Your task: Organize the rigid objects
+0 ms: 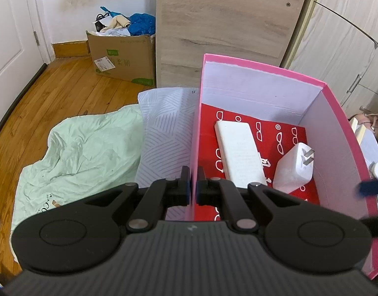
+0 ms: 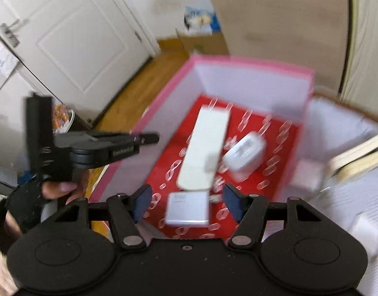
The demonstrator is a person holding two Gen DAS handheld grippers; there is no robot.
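Observation:
A pink box (image 1: 337, 133) with a red patterned floor holds a long white power bank (image 1: 238, 150) and a white plug charger (image 1: 293, 170). My left gripper (image 1: 193, 185) is shut on the box's left wall (image 1: 196, 133). In the blurred right wrist view the box (image 2: 250, 64) also holds a flat white square item (image 2: 187, 209) near the front. My right gripper (image 2: 187, 203) is open and empty above that item. The left gripper (image 2: 144, 139) shows there at the box's left wall.
A light green cloth (image 1: 77, 153) and a patterned white sheet (image 1: 164, 128) lie left of the box. A cardboard box (image 1: 122, 56) of clutter and a wooden board (image 1: 226, 24) stand behind. Small white items (image 2: 307, 175) and books (image 2: 356, 157) lie right of the box.

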